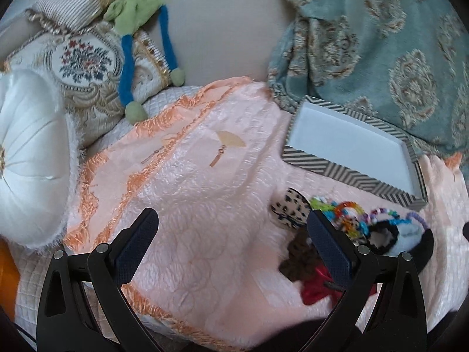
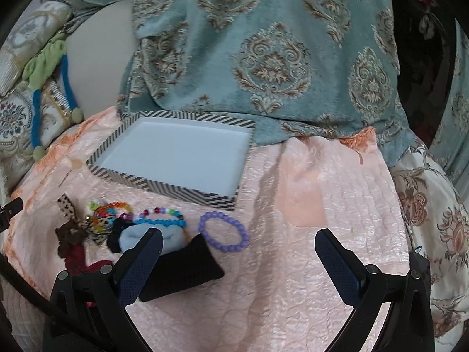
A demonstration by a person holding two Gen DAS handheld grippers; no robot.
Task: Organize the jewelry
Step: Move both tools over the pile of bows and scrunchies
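Note:
An empty box with black-and-white striped walls and a white inside lies on the pink cloth; it also shows in the left wrist view. In front of it lies a pile of jewelry and hair things: a purple bead bracelet, a blue bead bracelet, colourful bead bracelets, a leopard bow, a black pouch. My right gripper is open over the cloth, right of the pile. My left gripper is open and empty, left of the pile.
A teal patterned blanket lies behind the box. Cushions, a white round pillow and a green-and-blue soft toy sit at the left. The pink cloth has an orange fringe.

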